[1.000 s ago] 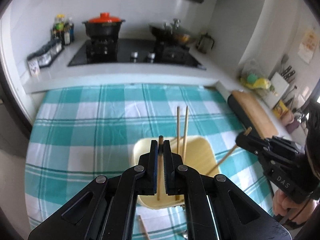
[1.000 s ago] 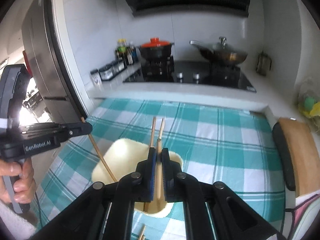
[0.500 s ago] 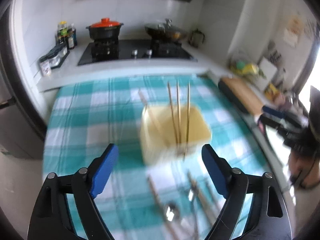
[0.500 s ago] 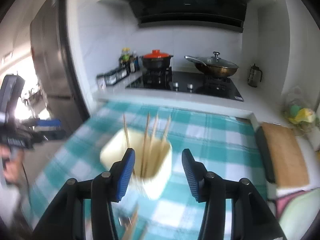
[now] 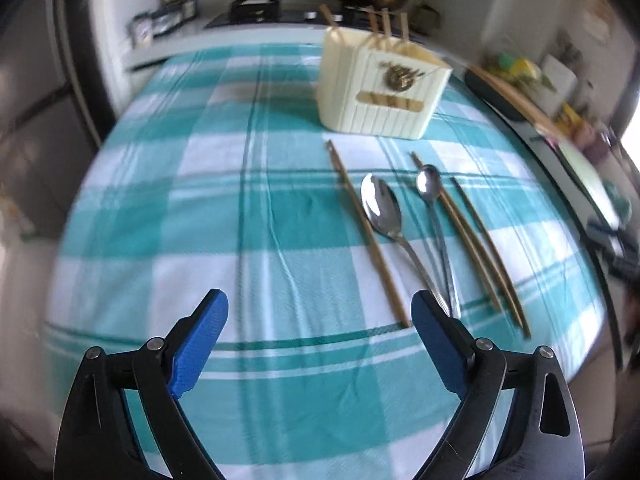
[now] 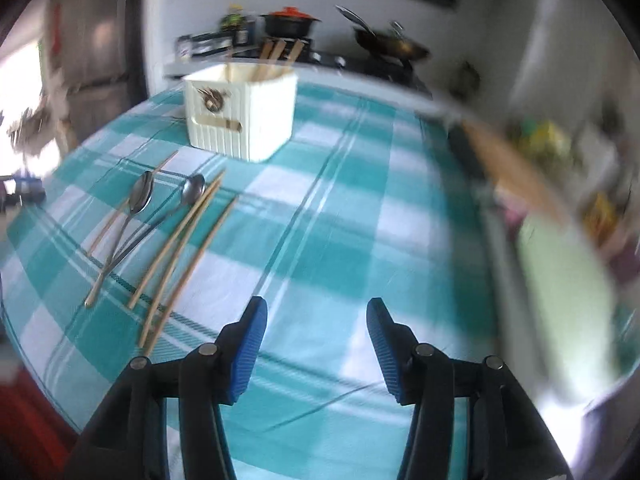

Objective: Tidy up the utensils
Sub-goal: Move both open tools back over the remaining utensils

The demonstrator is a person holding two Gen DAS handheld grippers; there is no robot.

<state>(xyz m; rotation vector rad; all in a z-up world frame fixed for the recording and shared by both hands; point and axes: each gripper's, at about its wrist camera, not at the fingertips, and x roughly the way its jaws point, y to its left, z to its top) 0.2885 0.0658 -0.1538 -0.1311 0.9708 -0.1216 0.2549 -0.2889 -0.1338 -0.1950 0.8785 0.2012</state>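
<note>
left tongs [image 5: 319, 310] and right tongs [image 6: 317, 318] both gape wide, holding nothing.

Glossy metal spoons [image 5: 382, 208] and matt wooden chopsticks [image 5: 478, 240] on woven checked cloth [image 5: 240, 208]; ribbed cream plastic holder [image 5: 380, 88] behind them.

cream holder [image 5: 380, 84] upright, chopsticks inside; spoons [image 5: 382, 208], chopsticks [image 5: 476, 240] flat
</note>
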